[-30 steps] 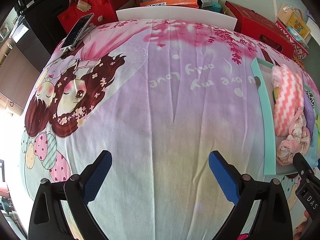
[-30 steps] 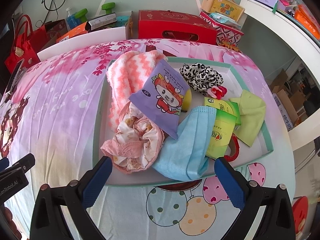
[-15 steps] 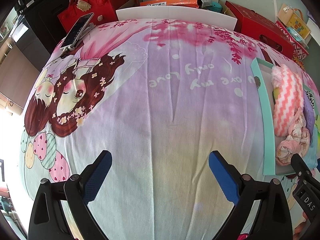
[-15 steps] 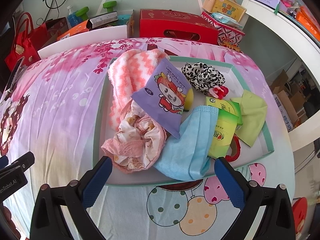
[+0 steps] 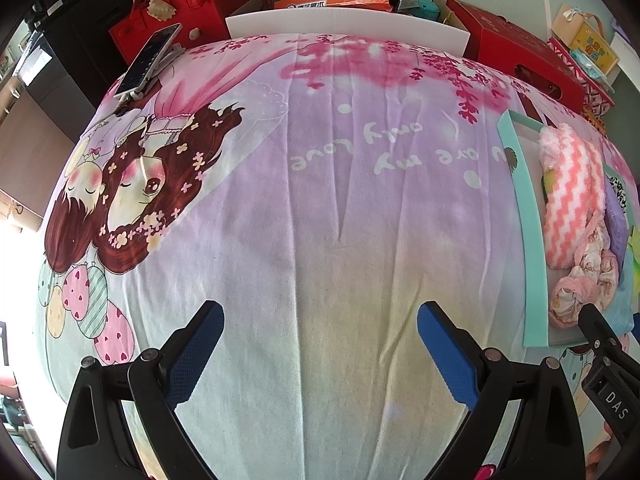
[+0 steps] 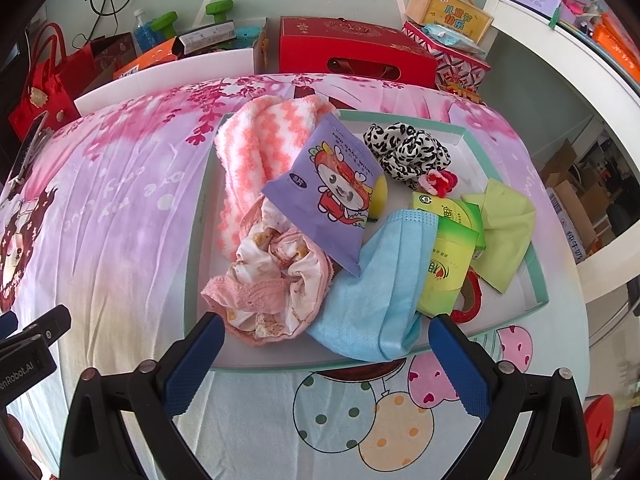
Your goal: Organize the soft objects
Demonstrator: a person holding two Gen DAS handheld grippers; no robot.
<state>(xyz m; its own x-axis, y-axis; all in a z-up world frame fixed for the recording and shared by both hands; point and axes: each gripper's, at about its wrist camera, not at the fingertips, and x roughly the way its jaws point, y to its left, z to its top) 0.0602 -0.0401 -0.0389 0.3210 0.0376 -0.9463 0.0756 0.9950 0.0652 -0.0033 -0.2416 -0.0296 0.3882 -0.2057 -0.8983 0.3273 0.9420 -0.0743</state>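
1. Cartoon-print bedsheet (image 5: 320, 220) covers the bed; bare under the left hand-held gripper (image 5: 320, 354), jaws spread, holding nothing.
2. Teal-rimmed tray (image 6: 194, 264) holds the soft objects heaped: striped towel (image 6: 256, 152), blue cloth (image 6: 372, 300), purple wipes pack (image 6: 332, 192).
3. Right hand-held gripper (image 6: 326, 364) spread, empty, at tray's near edge.

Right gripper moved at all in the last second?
Yes, slightly. In the right wrist view the tray and blue cloth sit a little lower and nearer the open right gripper than before, so it eased forward toward the tray.
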